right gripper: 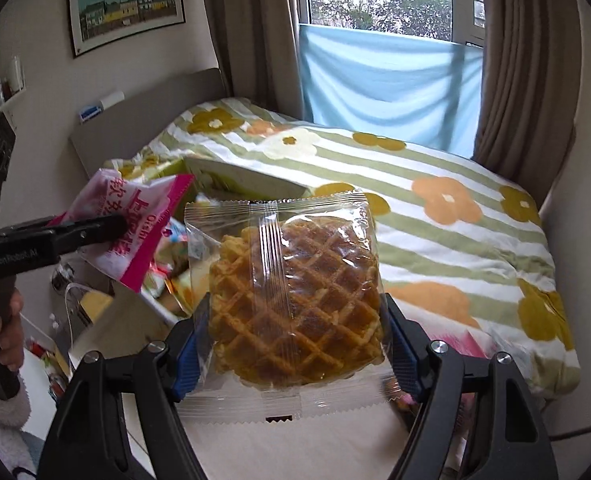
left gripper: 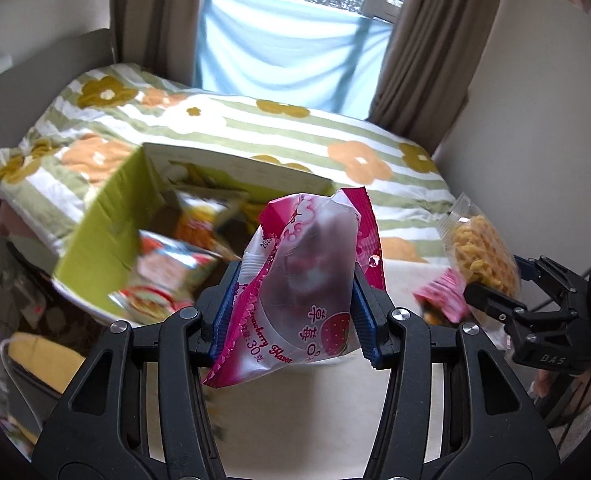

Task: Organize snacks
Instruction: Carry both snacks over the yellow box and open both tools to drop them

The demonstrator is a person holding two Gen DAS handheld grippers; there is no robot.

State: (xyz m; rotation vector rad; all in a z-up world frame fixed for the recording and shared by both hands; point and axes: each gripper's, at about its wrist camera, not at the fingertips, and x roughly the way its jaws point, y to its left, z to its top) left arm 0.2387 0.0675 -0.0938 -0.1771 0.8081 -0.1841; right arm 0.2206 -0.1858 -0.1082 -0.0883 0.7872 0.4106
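Note:
My left gripper (left gripper: 293, 300) is shut on a pink strawberry snack packet (left gripper: 307, 280) and holds it upright in the air. Just beyond it, to the left, a green cardboard box (left gripper: 107, 236) stands open with several snack packets (left gripper: 167, 276) inside. My right gripper (right gripper: 293, 320) is shut on a clear-wrapped waffle (right gripper: 295, 304), held up in front of the bed. In the left wrist view the right gripper (left gripper: 491, 300) holds the waffle (left gripper: 479, 256) at the right. In the right wrist view the left gripper (right gripper: 95, 232) holds the pink packet (right gripper: 135, 220) at the left, above the box (right gripper: 239, 178).
A bed with a flowered striped quilt (right gripper: 455, 232) lies behind. A pale tabletop (left gripper: 315, 408) sits under both grippers, with another pink packet (left gripper: 441, 296) on it. A window with brown curtains (right gripper: 515, 80) and a blue cloth (right gripper: 387, 84) is at the back.

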